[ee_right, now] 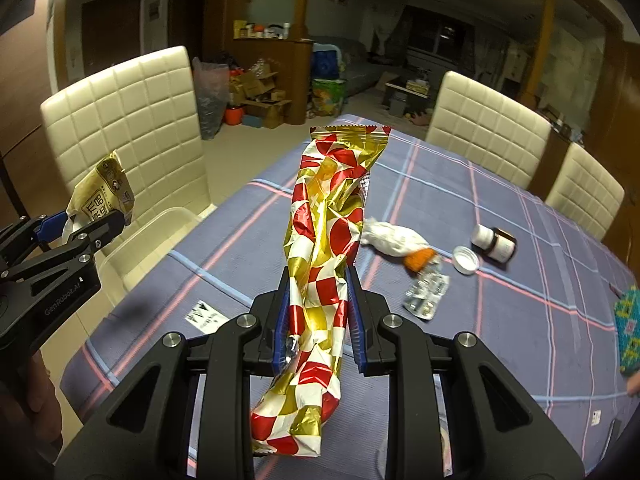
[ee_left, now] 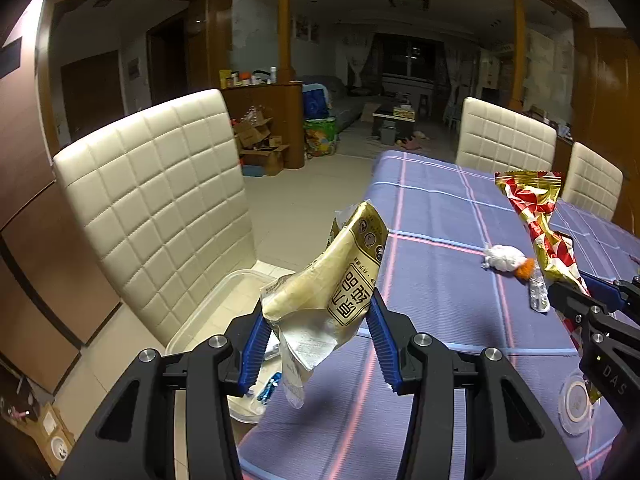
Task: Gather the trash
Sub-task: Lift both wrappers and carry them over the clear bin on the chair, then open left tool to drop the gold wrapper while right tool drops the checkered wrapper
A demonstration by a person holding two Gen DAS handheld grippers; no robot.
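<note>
While each gripper grips one wrapper: left gripper [ee_left: 316, 312] beige wrapper [ee_left: 332, 276], right gripper [ee_right: 320, 304] checkered wrapper [ee_right: 324, 240].

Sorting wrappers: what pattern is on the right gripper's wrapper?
Red, gold and white checks on the wrapper; right wrist view shows it best.

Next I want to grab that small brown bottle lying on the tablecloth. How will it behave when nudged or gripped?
The brown bottle lies on its side, so a nudge will probably roll it. It looks like smooth glass, likely slippery and rigid. Its white cap is off beside it, so anything left inside may spill.
</note>
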